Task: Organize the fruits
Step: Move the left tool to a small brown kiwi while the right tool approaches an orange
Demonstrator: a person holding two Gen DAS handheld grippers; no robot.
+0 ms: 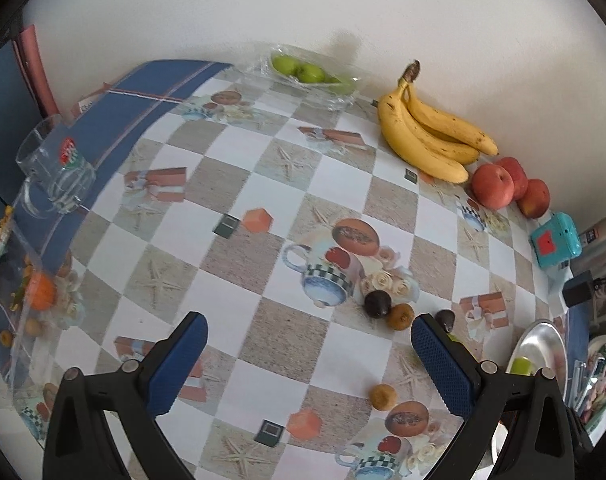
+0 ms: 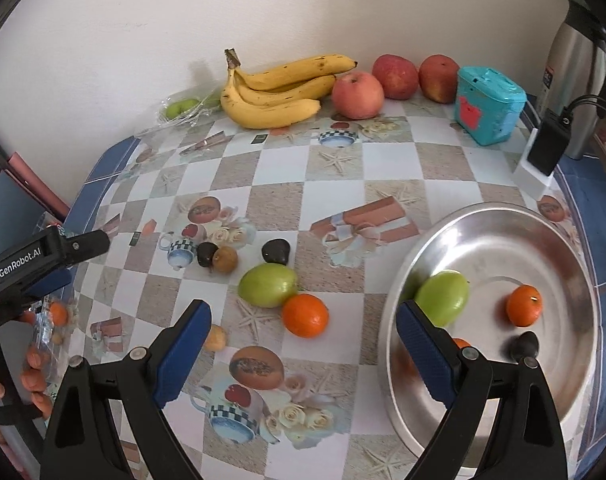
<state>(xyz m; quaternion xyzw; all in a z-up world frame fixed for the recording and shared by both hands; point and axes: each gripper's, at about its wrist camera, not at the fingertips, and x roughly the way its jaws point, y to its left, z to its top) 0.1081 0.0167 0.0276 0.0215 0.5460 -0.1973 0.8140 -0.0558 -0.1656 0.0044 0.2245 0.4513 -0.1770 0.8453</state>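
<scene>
Right gripper [image 2: 303, 344]: fingers apart, empty.
Left gripper [image 1: 309, 356]: fingers apart, empty.
Orange [image 2: 305, 315]: just ahead between the right fingers; round, firm, probably slippery, so grip across its middle.

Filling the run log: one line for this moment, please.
left gripper open, empty | right gripper open, empty | metal bowl partly filled | orange, green fruit on table

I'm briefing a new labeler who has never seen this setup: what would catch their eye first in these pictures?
Probably the yellow banana bunch against the back wall, with three red apples lined up to its right. Next, the shiny metal plate at near right, already holding a green fruit and a small orange. Both open grippers, left and right, frame the near edge.
</scene>
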